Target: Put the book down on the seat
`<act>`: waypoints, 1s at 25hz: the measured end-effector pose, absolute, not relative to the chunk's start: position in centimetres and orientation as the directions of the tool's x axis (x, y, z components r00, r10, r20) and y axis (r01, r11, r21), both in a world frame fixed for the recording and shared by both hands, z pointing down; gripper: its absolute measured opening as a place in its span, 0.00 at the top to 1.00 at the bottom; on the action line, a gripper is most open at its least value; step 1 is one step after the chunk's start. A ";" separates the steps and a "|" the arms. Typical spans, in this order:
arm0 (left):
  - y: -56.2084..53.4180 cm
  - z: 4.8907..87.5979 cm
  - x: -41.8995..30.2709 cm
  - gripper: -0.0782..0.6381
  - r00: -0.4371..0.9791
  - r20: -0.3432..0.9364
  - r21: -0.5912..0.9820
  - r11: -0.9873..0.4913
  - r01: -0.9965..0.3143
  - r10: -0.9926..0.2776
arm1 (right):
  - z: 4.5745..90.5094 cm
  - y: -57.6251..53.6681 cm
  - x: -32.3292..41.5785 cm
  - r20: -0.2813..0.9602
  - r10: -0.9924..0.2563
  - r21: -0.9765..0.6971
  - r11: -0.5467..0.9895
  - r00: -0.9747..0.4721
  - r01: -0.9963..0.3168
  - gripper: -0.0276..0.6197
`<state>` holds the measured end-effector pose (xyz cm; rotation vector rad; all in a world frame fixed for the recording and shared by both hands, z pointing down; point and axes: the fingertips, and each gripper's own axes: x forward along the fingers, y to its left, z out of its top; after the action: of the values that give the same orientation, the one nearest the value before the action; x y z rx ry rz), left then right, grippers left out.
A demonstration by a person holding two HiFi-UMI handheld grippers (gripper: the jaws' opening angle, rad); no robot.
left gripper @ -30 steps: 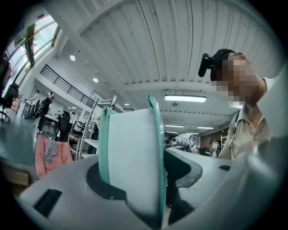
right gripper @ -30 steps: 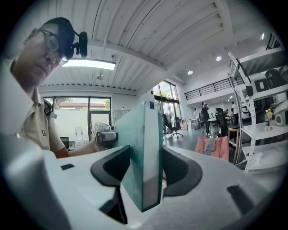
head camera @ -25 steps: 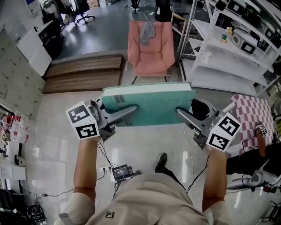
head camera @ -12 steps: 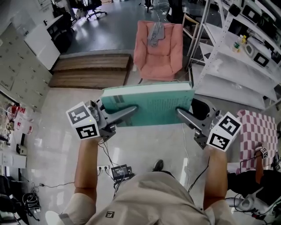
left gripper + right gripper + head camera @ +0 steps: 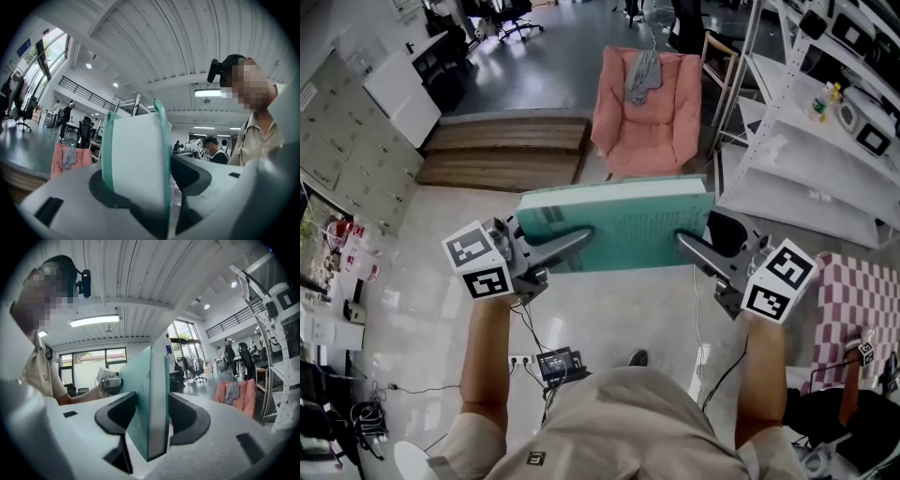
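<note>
No word or number can be read, faint print lines on the green book (image 5: 619,220) too small to make out, black-and-white square code markers on left gripper (image 5: 577,236) and right gripper (image 5: 684,241), tiny illegible patch (image 5: 534,457) on the person's clothing

open floor up to the pink seat; rack and platform close in at the sides.

glossy pale floor (image 5: 431,281) lies bare straight ahead, up to the pink armchair (image 5: 645,122). seat cushion is free; a grey cloth (image 5: 643,75) hangs over the backrest. low wooden platform (image 5: 508,155) ends just beside the chair's left arm. on the right, a white shelf rack (image 5: 806,159) w/ a slanting post (image 5: 739,94) stands just beside the chair's other arm, so that side is tight. teal book (image 5: 614,220), clamped at each end by left gripper (image 5: 577,239) & right gripper (image 5: 686,241), fills the space btwn them. checked cloth (image 5: 862,291) far right; cables & a black box (image 5: 555,364) lie by the person's feet.
</note>
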<state>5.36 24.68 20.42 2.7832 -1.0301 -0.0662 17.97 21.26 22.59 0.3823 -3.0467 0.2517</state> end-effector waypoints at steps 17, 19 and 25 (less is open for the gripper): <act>16.0 22.0 6.4 0.54 0.823 0.026 0.189 -0.806 -0.561 -0.567 | 24.2 14.0 19.3 0.087 -0.340 -0.172 0.921 -0.937 -0.350 0.64; 14.2 22.4 5.6 0.54 0.840 0.019 0.191 -0.823 -0.535 -0.542 | 24.4 12.6 18.6 0.096 -0.369 -0.170 0.909 -0.925 -0.380 0.64; 7.5 22.2 2.0 0.53 0.887 0.004 0.190 -0.870 -0.455 -0.463 | 24.1 7.2 15.1 0.113 -0.460 -0.164 0.866 -0.881 -0.473 0.64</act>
<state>1.95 7.48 22.19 2.8696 -0.7043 -0.0621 15.09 7.23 24.12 0.7423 -2.9662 0.2888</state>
